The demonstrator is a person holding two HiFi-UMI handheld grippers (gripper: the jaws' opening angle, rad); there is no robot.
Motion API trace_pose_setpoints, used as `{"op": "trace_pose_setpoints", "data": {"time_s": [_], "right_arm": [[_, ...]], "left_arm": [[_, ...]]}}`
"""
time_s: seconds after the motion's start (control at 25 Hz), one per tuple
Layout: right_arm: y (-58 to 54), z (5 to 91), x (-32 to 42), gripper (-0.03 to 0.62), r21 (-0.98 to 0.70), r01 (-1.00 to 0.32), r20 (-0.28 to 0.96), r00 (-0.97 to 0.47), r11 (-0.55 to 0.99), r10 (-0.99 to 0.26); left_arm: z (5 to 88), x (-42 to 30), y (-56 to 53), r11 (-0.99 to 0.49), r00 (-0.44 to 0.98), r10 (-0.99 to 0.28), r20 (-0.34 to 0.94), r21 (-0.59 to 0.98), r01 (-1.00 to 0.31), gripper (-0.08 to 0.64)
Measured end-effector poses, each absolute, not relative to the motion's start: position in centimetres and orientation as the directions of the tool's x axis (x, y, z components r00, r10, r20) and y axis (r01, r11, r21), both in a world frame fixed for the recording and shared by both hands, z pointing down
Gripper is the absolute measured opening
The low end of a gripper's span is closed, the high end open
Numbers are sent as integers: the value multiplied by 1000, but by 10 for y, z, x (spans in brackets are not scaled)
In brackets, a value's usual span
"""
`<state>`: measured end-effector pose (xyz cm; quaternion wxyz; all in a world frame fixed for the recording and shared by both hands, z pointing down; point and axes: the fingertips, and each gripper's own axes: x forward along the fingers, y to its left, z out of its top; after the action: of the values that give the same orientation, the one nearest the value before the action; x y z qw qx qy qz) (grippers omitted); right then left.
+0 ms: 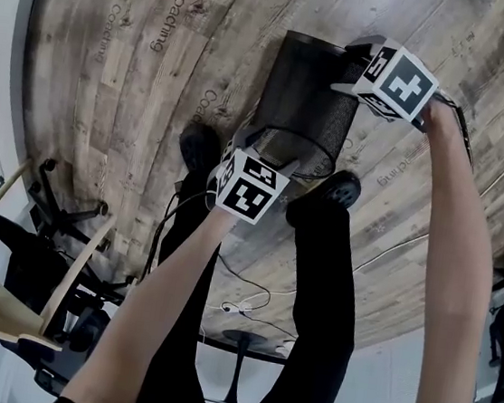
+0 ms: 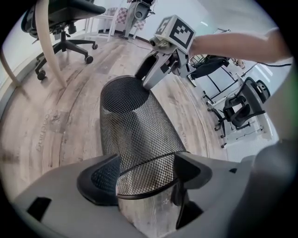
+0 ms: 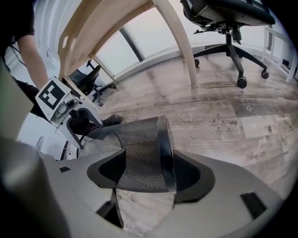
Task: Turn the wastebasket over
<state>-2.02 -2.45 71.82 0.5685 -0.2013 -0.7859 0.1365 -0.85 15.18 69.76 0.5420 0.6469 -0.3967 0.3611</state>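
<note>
The black mesh wastebasket (image 1: 306, 98) is tipped onto its side over the wood floor, open rim toward me and base away. My left gripper (image 1: 252, 143) is shut on the rim's wall. In the left gripper view the wastebasket (image 2: 135, 130) runs away from my left gripper (image 2: 144, 175), one pad showing through the mesh. My right gripper (image 1: 346, 63) is shut on the edge of the base. In the right gripper view the dark base band (image 3: 165, 153) sits between the pads of my right gripper (image 3: 149, 169), with the left gripper (image 3: 70, 111) at the wastebasket's far end.
My two shoes (image 1: 200, 144) (image 1: 337, 188) stand just behind the basket. A thin cable (image 1: 249, 296) trails on the floor near my legs. Wheeled office chairs (image 1: 54, 217) (image 3: 228, 18) (image 2: 242, 104) and a pale wooden leg (image 3: 179, 44) stand around the open floor.
</note>
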Motion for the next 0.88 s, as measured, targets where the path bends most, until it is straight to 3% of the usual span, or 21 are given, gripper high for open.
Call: {"op": "trace_pose_setpoints", "data": {"time_s": [0.56,0.88], "right_arm": [[4,677,-9,314,-358,208,864,-295,910,408],[42,637,-13,293,-298,243,855,-363,923,371]], "left_arm": [[692,4,181,-149,367,-135,920,348,-926,377],[693,1,219,-181,349,-76,934,331,-926,377]]}}
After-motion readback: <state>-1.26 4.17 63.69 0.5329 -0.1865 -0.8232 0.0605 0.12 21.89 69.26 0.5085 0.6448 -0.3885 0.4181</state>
